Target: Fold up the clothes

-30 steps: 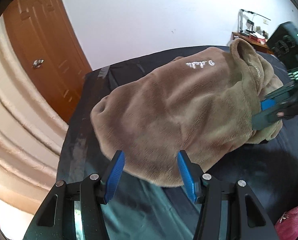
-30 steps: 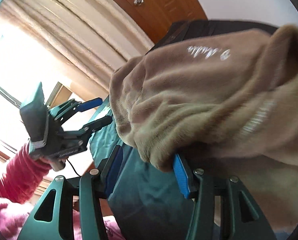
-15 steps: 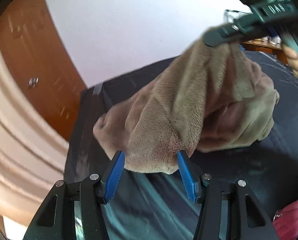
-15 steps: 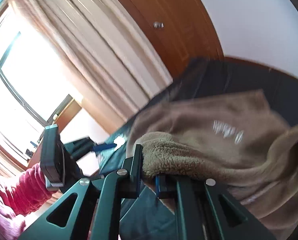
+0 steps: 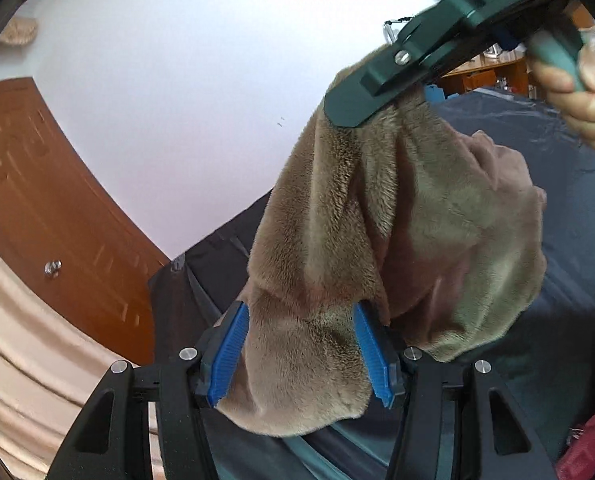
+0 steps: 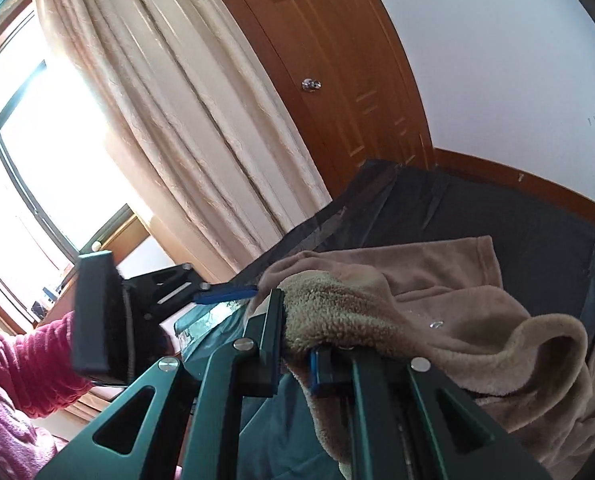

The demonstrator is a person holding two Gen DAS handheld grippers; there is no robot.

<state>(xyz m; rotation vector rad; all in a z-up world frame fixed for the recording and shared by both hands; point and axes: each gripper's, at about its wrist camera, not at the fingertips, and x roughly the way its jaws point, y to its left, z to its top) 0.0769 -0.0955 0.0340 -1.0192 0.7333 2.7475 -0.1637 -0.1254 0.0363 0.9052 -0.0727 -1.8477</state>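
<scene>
Fleece garment (image 6: 437, 304) hides the right gripper's (image 6: 297, 344) fingers, probably clamped.

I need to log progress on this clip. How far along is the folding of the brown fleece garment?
Early stage. Done: no finished fold shows. In hand: the right hand-held gripper is shut on an edge of the brown fleece garment, lifting it above the dark cloth-covered surface; the left hand-held gripper sits open around the lower bunched part. Left: lay it flat and make all the folds.
</scene>
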